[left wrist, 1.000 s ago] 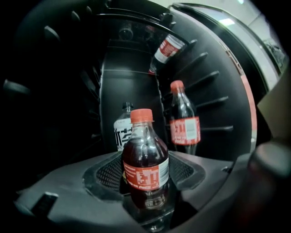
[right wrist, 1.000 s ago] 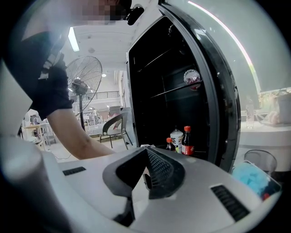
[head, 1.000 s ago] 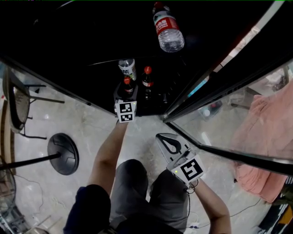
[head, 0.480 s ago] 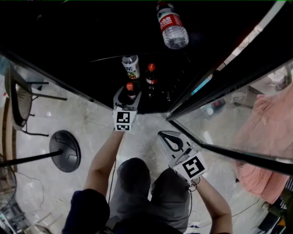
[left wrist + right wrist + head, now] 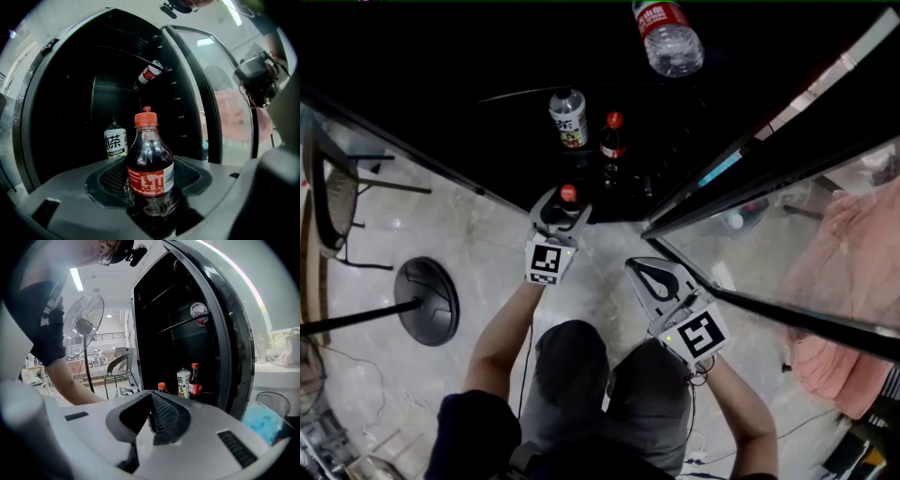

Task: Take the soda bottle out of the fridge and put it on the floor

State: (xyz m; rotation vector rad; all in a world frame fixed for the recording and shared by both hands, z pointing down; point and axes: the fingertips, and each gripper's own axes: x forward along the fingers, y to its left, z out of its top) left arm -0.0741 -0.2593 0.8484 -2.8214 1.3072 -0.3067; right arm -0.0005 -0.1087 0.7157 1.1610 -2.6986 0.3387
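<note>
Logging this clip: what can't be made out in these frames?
Base of the soda bottle: left gripper view, sunk between the jaws of the left gripper.
Cap of the water bottle: head view, cut off by the top edge.
Shelves of the fridge: head view, interior too dark.

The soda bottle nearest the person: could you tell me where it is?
The soda bottle sits in the left tongs, left of centre in the head view, at the fridge's front edge, ahead of the tea bottle.
</note>
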